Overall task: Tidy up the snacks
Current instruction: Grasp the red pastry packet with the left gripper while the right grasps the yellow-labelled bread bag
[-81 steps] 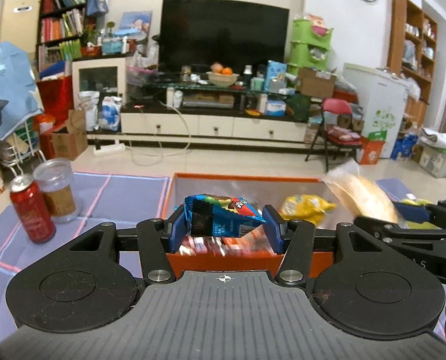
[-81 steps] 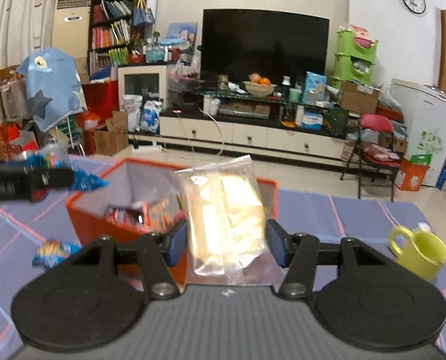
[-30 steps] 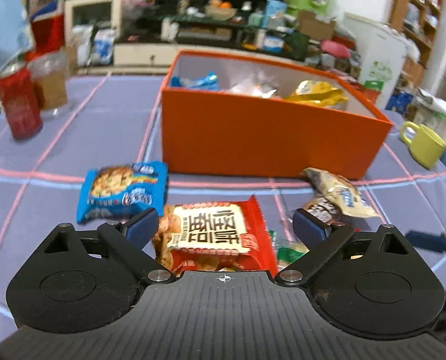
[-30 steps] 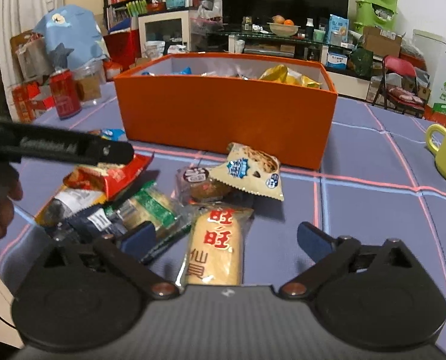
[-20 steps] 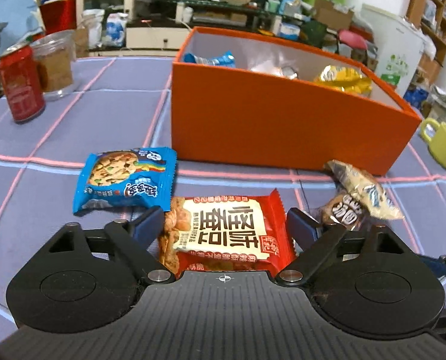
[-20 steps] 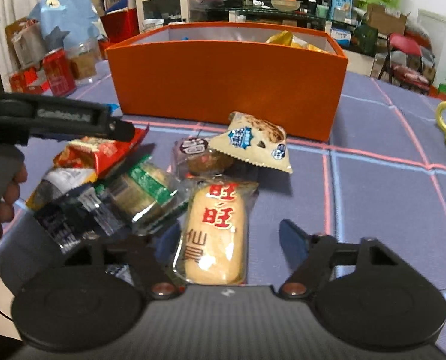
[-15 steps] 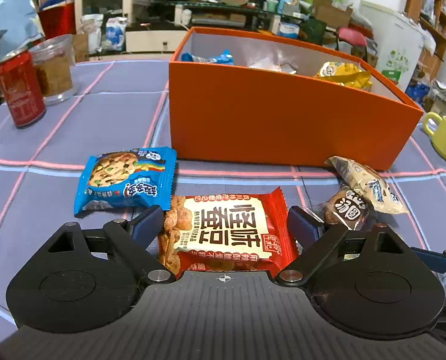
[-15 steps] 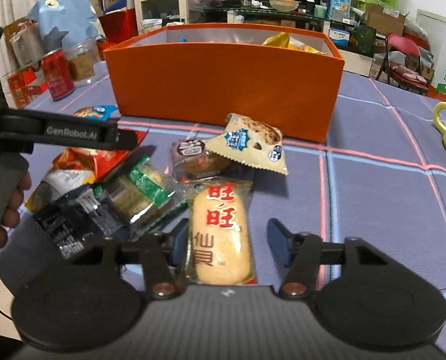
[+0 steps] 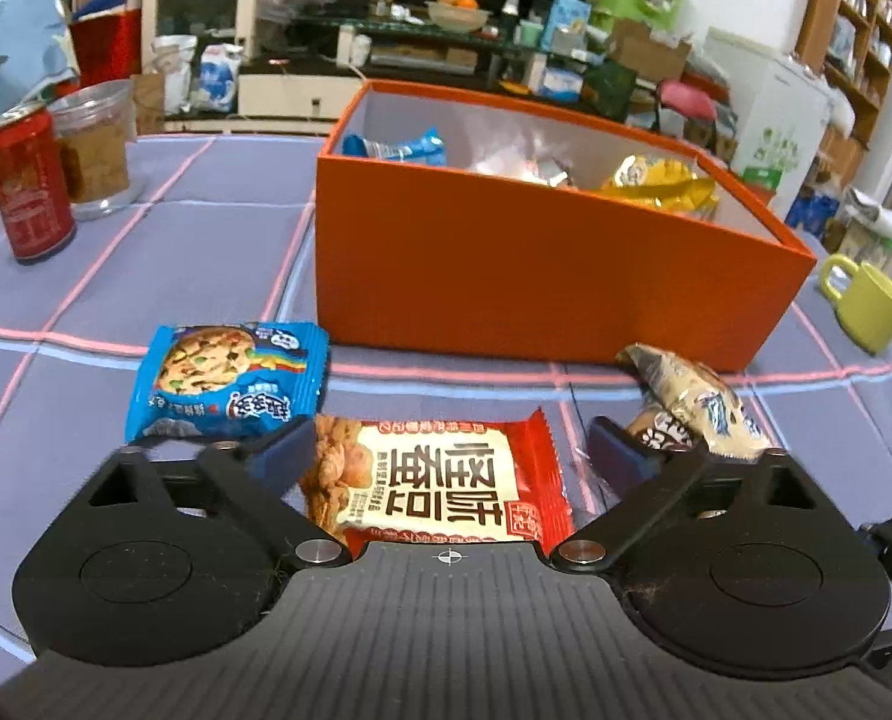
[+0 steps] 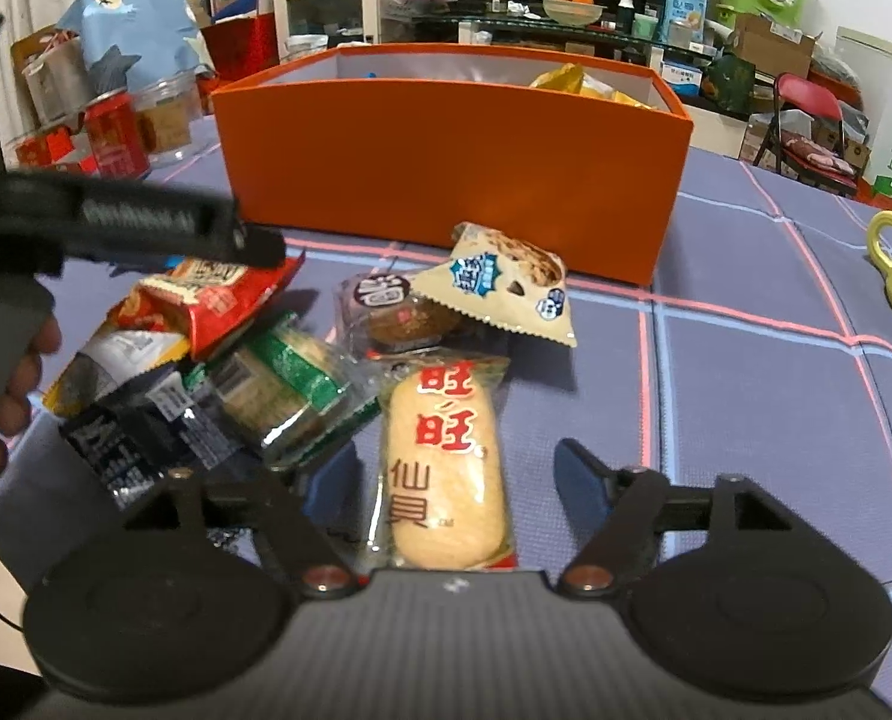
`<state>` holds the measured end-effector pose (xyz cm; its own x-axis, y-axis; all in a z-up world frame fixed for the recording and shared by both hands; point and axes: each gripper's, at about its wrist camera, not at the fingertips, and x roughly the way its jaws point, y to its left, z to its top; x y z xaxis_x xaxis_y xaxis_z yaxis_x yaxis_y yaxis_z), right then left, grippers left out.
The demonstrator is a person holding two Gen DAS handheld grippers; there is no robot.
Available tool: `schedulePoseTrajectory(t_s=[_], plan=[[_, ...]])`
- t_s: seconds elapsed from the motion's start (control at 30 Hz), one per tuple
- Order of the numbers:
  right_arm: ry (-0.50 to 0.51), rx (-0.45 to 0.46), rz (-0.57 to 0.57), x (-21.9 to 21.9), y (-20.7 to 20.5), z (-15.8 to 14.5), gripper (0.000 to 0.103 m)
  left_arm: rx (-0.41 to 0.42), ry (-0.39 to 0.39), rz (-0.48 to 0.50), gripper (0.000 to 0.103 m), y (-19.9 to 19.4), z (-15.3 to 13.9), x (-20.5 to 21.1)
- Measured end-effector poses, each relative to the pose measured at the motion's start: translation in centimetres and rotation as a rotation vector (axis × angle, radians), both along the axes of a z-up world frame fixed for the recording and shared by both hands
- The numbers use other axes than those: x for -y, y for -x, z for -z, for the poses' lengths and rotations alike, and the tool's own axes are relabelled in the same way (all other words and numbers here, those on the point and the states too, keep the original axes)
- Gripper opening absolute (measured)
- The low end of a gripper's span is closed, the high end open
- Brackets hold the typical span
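Snacks in plastic wrappers are seen scattered on a blue checked tablecloth at 6 o'clock of an orange rectangular cardboard box, in which a blue packet, a silvery one and a yellow one already lie. A yellow-green ceramic mug is placed at 3 o'clock of the box, and a red drink can beside a clear plastic jar at 9 o'clock, well apart from it. The left gripper is held spread wide around a red crinkled snack bag with white label, neither finger touching it; a blue cookie packet lies at its 10 o'clock and a beige triangular biscuit packet at its 2 o'clock. The right gripper is likewise held apart, with a pale rice-cracker packet with red characters lying between its fingers, untouched. A green-striped clear cracker packet is seen at 10 o'clock of the rice cracker.
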<state>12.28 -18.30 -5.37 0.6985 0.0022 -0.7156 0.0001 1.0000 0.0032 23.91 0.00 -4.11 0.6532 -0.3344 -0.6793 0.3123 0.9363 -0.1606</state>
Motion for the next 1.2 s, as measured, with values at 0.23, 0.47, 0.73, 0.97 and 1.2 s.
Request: schedulePoseTrajectory(t_s=[0.23,0.47,0.73,0.97,1.2], plan=[[0.004,-0.016,0.012,0.2,-0.3,0.3,0.090,-0.025,-0.111,0.037,0.092,-0.1,1.7,1.1],[0.000,-0.008,0.030,0.4,-0.5,0.3,0.086,-0.022,-0.085,0.014,0.090,-0.1,1.5,0.9],[0.006,-0.008,0.024,0.2,-0.4,0.2,0.072,-0.038,-0.080,-0.019,0.083,-0.7,1.4,1.4],[-0.002,-0.018,0.001,0.0,0.0,-0.6,0.038,-0.051,-0.064,-0.017,0.058,-0.6,0.6,0.6],[-0.017,0.000,0.014,0.6,0.4,-1.6,0.038,0.000,-0.119,-0.036,0.057,0.8,-1.2,0.6]])
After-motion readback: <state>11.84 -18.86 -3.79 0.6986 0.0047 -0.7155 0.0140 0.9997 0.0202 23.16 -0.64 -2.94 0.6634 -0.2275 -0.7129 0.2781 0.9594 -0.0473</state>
